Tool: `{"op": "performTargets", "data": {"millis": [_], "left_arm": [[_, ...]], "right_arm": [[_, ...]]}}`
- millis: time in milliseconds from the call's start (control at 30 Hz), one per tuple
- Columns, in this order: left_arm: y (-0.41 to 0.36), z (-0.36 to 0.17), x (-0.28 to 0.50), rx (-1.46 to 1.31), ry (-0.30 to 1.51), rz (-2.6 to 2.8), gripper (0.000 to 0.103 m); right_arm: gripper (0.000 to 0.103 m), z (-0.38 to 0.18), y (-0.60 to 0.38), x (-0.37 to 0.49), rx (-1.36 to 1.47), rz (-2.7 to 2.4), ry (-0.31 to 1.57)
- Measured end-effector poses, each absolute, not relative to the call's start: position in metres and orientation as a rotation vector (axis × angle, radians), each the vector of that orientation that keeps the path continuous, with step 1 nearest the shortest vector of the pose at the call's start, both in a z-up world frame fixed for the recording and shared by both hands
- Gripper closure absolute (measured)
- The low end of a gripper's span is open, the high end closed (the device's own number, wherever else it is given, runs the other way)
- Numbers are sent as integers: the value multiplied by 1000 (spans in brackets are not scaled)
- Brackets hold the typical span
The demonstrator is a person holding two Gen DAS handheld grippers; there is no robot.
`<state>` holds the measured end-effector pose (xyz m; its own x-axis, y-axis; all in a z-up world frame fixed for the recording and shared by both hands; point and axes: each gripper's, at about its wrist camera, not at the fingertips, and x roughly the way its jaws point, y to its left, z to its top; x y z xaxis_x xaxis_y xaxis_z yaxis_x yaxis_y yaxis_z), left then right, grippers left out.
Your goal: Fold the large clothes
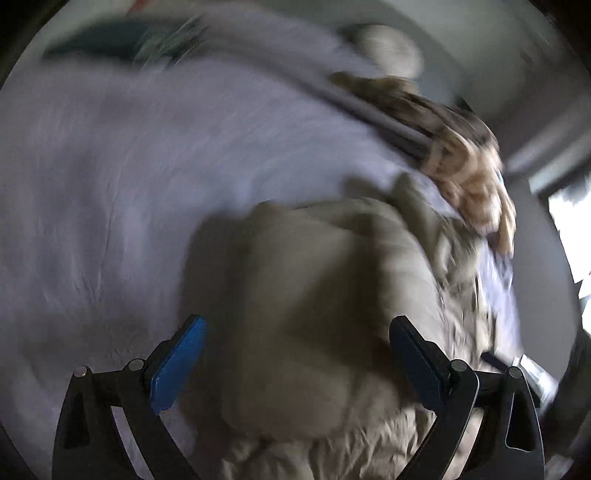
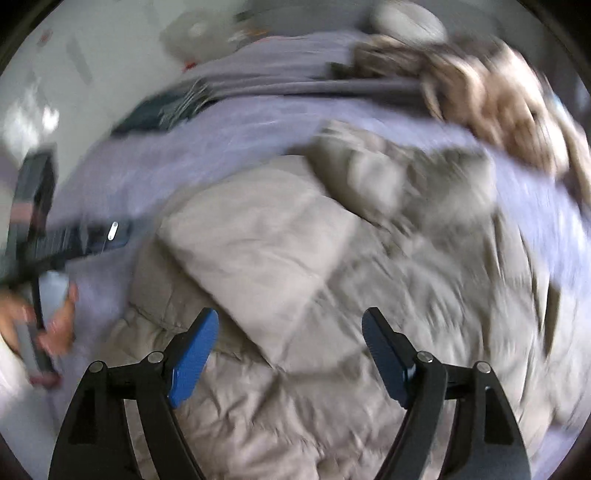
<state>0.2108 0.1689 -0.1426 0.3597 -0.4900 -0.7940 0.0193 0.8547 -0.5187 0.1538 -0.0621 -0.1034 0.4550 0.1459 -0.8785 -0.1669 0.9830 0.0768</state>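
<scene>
A large beige quilted garment point(image 2: 314, 295) lies crumpled on a lavender bed sheet point(image 2: 229, 144), with one flat flap point(image 2: 255, 240) folded over on top. It also shows in the left wrist view point(image 1: 332, 295), blurred. My right gripper point(image 2: 290, 332) is open and empty, hovering over the garment. My left gripper point(image 1: 297, 339) is open and empty above the garment's left part. The left gripper and the hand holding it point(image 2: 40, 295) show at the left edge of the right wrist view.
A tan and brown patterned blanket point(image 2: 498, 99) is bunched at the far right of the bed, also in the left wrist view point(image 1: 465, 170). Dark folded clothes point(image 2: 159, 110) lie at the far left of the sheet point(image 1: 110, 184). A pale pillow point(image 2: 406, 18) sits at the far end.
</scene>
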Motion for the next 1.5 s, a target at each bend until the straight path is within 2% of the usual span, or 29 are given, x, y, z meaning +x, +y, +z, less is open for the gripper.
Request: {"op": "performTargets", "data": {"millis": [67,100,133,167,200,267,300,333,500,633,667,700,733,767,800,867,967,1033,1067,1100,1233,1333,1367,1400,1500], "left_arm": [[174,-169,223,-547,1222,-375,8],[173,-179,229,-575,1249,-391,27],[170,-186,232,-592,1273,-399,40],[167,-192,235,-608,1289,-408,64],[161,-193,235,-603,1281,-404,79],[145,-174,227,-448,1199,-348,84],[131,-169,222,-350,1160,-322,87],[122,-161,218,-253,1126,-303,87],[105,-160,212,-23,1087,-258,87],[99,-171,215,29,1092,-207,86],[97,-173,215,54,1089,-178,83],[96,-172,215,72,1080,-154,73],[95,-170,215,99,1069,-117,64],[96,-165,213,136,1046,-59,41],[98,-161,210,153,1026,-25,29],[108,-146,206,140,987,-13,29],[127,-124,199,74,968,-14,29],[133,-112,195,11,967,-79,40],[130,-110,195,-5,982,-119,53],[127,-110,197,-10,1000,-142,54],[99,-131,198,26,1051,-156,54],[89,-165,198,42,1108,-102,54],[89,-173,197,32,1113,-99,53],[90,-179,197,18,1113,-98,50],[91,-187,201,3,1121,-86,46]], "right_arm": [[20,-114,-34,166,-141,167,1081],[20,-115,-33,164,-172,155,1074],[21,-120,-30,166,-206,133,1069],[21,-124,-30,169,-236,110,1065],[21,-125,-35,161,-253,92,1059],[26,-130,-39,169,-281,44,1040],[64,-129,-45,172,-265,33,1021],[99,-125,-55,168,-222,33,1004],[99,-113,-142,141,187,-57,949],[97,-158,-205,126,609,-99,1055],[95,-171,-217,121,700,-104,1079],[89,-179,-229,117,775,-119,1095],[88,-185,-239,111,849,-122,1094],[87,-189,-253,102,938,-121,1083],[86,-188,-259,96,968,-125,1082],[82,-178,-275,82,974,-164,1077],[82,-151,-282,70,855,-226,1044],[82,-133,-283,74,765,-211,992],[82,-127,-282,80,728,-187,975],[82,-124,-279,86,701,-163,971],[83,-126,-261,134,592,-55,986],[83,-156,-255,144,549,-79,1091],[86,-169,-254,143,540,-96,1133],[93,-177,-255,139,538,-100,1148],[99,-183,-260,125,520,-70,1114]]}}
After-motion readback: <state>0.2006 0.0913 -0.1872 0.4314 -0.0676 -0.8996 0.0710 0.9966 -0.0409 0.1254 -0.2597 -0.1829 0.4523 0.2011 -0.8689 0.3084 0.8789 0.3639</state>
